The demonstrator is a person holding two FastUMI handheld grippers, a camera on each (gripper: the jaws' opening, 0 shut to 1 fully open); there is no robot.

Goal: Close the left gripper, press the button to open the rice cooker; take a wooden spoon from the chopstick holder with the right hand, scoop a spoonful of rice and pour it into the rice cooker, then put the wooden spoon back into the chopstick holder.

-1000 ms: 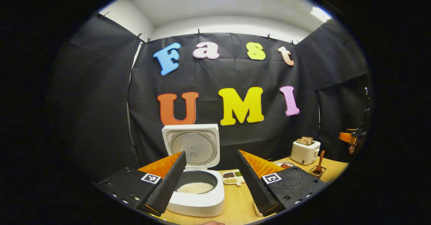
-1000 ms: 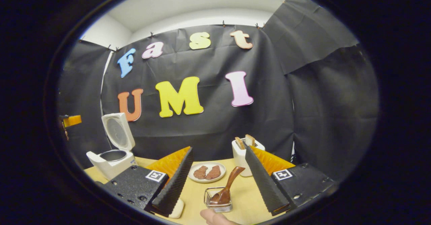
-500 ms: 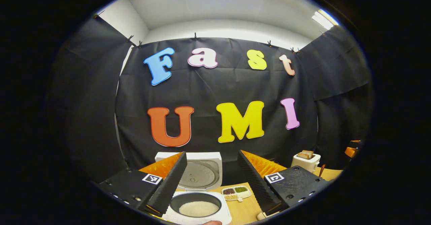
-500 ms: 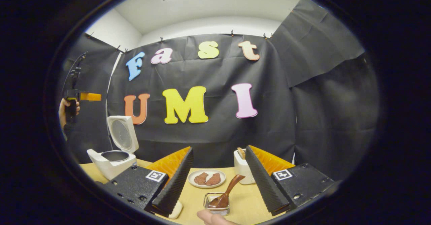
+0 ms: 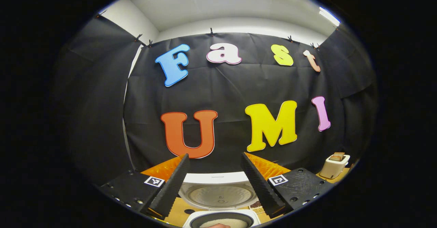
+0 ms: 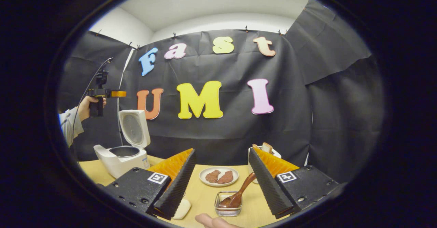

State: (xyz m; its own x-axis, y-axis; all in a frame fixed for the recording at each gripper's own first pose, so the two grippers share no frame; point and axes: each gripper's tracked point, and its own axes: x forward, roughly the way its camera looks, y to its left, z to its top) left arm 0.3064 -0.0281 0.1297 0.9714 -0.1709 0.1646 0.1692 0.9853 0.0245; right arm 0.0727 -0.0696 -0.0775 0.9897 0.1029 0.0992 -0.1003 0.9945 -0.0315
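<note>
Rice cooker [image 6: 123, 158] lid already raised. Left hand-held gripper [image 5: 214, 182] released, held above pot. Right hand-held gripper [image 6: 220, 176] released, lined up on wooden spoon [image 6: 238, 194] in chopstick holder [image 6: 228, 207], ready for grasp.

On the table [image 6: 201, 195], the plate [image 6: 219, 176] is lying at twelve o'clock of the chopstick holder [image 6: 228, 204], the rice cooker [image 6: 124, 153] sitting at ten.

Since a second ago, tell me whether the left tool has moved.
Yes. In the right gripper view the left tool has risen, from beside the rice cooker's open lid to above it.
</note>
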